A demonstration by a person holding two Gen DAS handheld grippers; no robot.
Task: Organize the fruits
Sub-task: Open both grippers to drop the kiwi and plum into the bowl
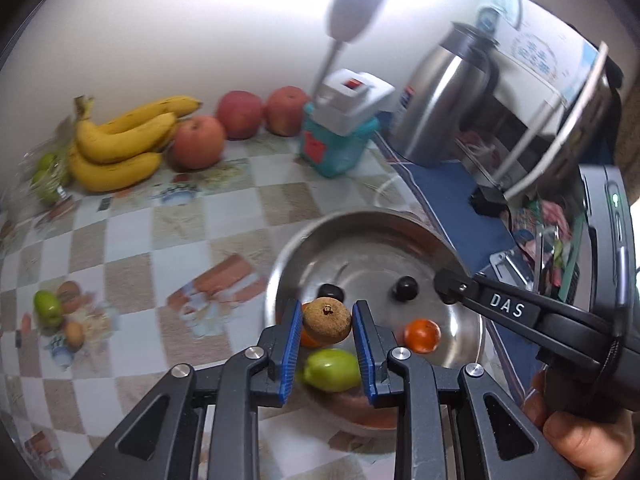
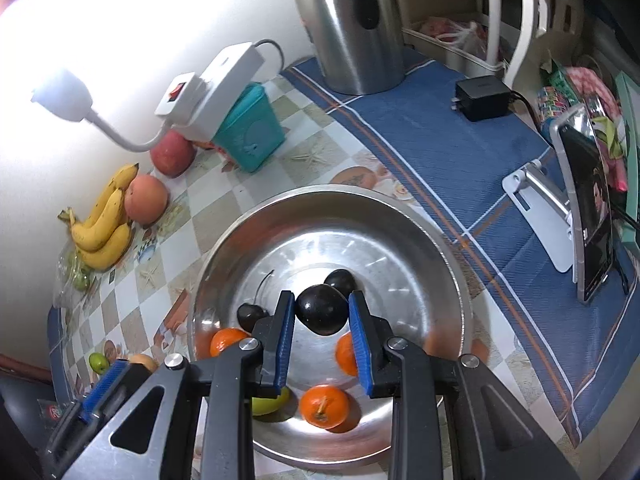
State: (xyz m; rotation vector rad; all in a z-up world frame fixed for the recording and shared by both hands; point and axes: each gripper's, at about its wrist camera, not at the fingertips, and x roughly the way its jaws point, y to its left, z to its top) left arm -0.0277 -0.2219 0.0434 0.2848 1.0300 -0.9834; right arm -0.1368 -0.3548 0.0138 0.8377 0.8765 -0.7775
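A steel bowl (image 1: 460, 264) (image 2: 448, 276) sits on the checked tablecloth. My left gripper (image 1: 327, 322) is shut on a small brown round fruit (image 1: 327, 319) and holds it over the bowl's near rim. My right gripper (image 2: 322, 312) is shut on a dark plum (image 2: 322, 310) above the bowl's middle. In the bowl lie small oranges (image 2: 324, 406) (image 1: 422, 335), a green fruit (image 1: 331, 369), a cherry (image 2: 250, 316) and another dark fruit (image 2: 340, 280). The right gripper's arm (image 1: 508, 308) shows in the left wrist view.
Bananas (image 1: 120, 140), three apples (image 1: 198, 142) and bagged green fruit (image 1: 48, 176) lie by the wall. A green fruit (image 1: 48, 308) and a brown one (image 1: 74, 334) lie at left. A teal box (image 1: 336, 148), steel kettle (image 2: 352, 20), charger (image 2: 482, 96) and phone stand (image 2: 576, 208) are nearby.
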